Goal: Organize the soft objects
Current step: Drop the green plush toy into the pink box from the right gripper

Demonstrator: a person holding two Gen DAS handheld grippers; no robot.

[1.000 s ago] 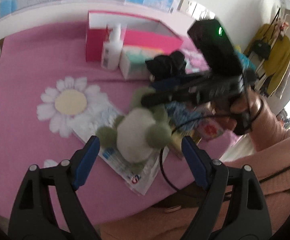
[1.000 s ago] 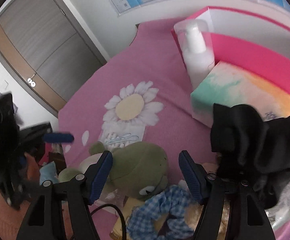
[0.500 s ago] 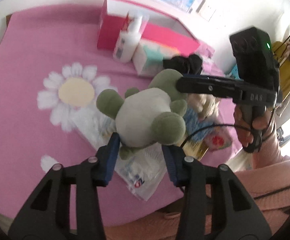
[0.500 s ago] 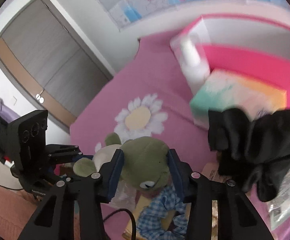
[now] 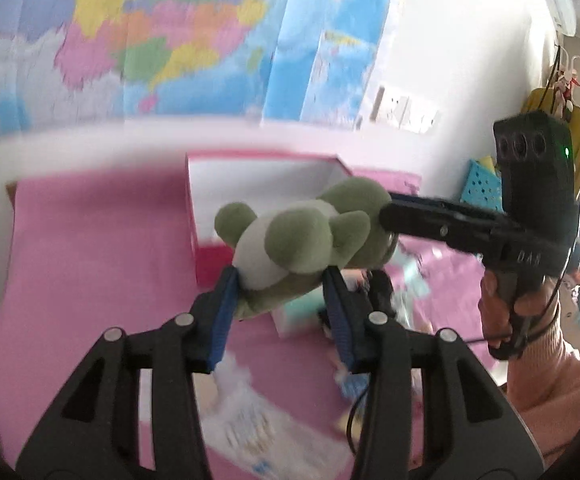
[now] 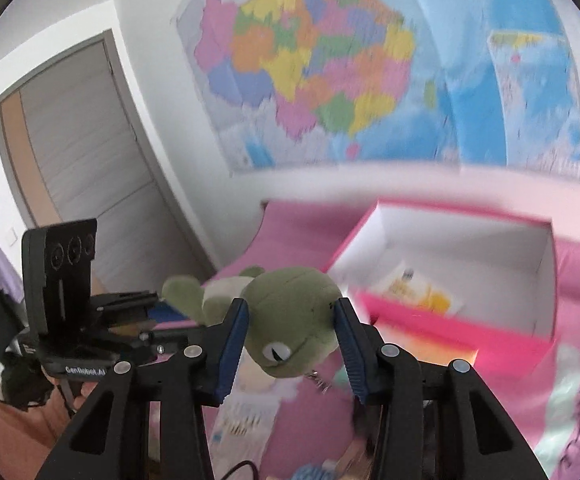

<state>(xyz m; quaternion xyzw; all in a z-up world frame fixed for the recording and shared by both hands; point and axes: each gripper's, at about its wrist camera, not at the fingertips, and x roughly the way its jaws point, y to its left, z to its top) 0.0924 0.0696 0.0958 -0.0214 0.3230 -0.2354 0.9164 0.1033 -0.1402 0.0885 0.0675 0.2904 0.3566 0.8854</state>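
Behind my grippers the pink box [image 6: 450, 328] on the pink desk [image 5: 90, 248] holds no soft toy yet. My left gripper [image 5: 280, 288] and right gripper [image 6: 288, 316] both clench the green plush frog [image 6: 290, 312], lifted before the box; other soft things wait below.

Plush frog [image 5: 302, 240] sits off the bed, pinched at both ends: left gripper [image 5: 280, 292] on the body end, right gripper [image 6: 290, 320] on the head. The two grippers come in from opposite sides, right one entering the left wrist view from the right. Open box [image 6: 450, 264] lies on the bedspread [image 5: 90, 248] behind the frog, near the wall; a card-like item [image 6: 414, 288] lies in it. Maps [image 6: 330, 72] hang on the wall behind the box. Door [image 6: 74, 152] stands left of the maps in the right wrist view. Paper packet [image 5: 246, 424] lies on the bedspread below the frog.
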